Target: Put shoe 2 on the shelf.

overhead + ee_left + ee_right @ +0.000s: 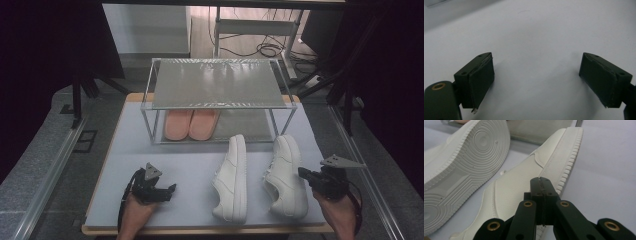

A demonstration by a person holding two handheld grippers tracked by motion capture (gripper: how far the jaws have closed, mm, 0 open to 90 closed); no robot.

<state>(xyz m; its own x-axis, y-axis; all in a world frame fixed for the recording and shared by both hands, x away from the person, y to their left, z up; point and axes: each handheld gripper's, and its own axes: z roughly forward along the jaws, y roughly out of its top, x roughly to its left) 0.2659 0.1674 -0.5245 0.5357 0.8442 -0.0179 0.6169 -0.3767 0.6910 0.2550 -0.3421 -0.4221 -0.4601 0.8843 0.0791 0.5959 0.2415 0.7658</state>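
The right gripper (543, 181) sits at the lower right of the high view with its jaws clenched together, nothing visibly pinched between them, hovering at the side of the right white sneaker (286, 176). That shoe lies tipped on its side at lower centre-right, close beside the left white sneaker (232, 177). A closed tip may just shove the shoe into its neighbour instead of gripping it. The left gripper (536, 80) rests released over the bare mat (195, 170). The 2 pink slippers (191, 124) under the rack (215, 82) leave limited shelf room.
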